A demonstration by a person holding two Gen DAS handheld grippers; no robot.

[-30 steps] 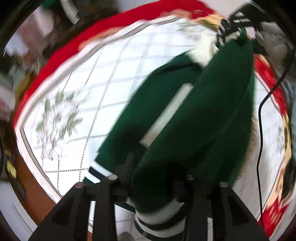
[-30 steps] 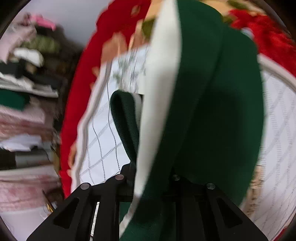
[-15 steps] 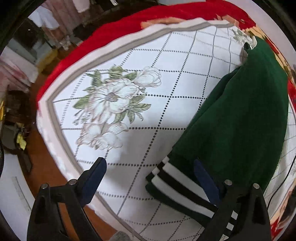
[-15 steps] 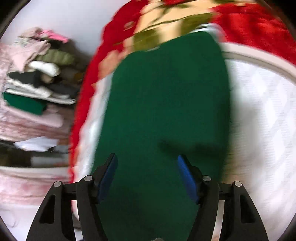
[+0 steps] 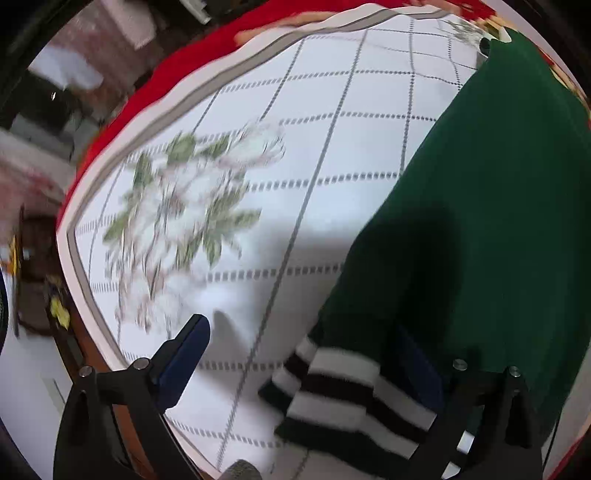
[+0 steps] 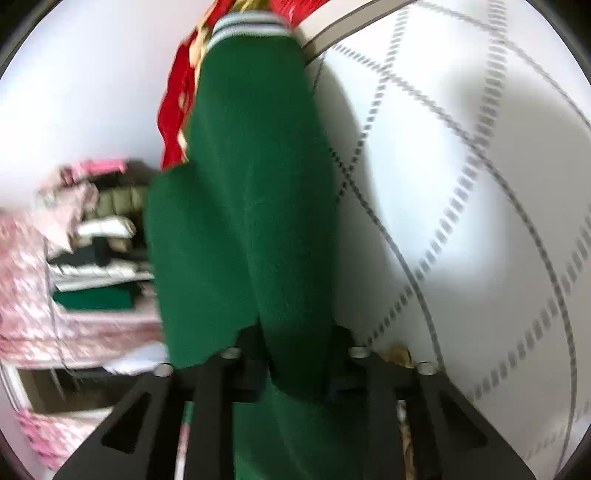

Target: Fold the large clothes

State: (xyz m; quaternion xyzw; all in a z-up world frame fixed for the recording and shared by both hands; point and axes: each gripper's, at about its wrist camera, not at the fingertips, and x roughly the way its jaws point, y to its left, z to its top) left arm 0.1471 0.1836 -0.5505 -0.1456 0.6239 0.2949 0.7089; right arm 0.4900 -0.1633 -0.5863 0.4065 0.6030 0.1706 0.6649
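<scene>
A dark green sweater [image 5: 480, 221] lies folded lengthwise on the white quilt [image 5: 332, 129]. Its black-and-white striped hem [image 5: 351, 391] rests on the quilt between the wide-spread fingers of my left gripper [image 5: 303, 362]. Those jaws are opening and neither pad touches the hem. In the right wrist view the sweater [image 6: 251, 184] runs away from me to a striped band [image 6: 247, 26] at its far end. My right gripper [image 6: 295, 354] is closing, with a bunched fold of green fabric pinched between its fingers.
The quilt has a dotted diamond grid and a flower print [image 5: 184, 206]. It lies over a red blanket [image 5: 155, 81]. Its edge [image 5: 85, 280] runs close by my left finger. A stack of folded clothes [image 6: 92, 258] stands left of the sweater in the right wrist view.
My left gripper let go of the striped hem, spread wide and sank toward the quilt. My right gripper released the sweater, moved along it and closed on a fold again.
</scene>
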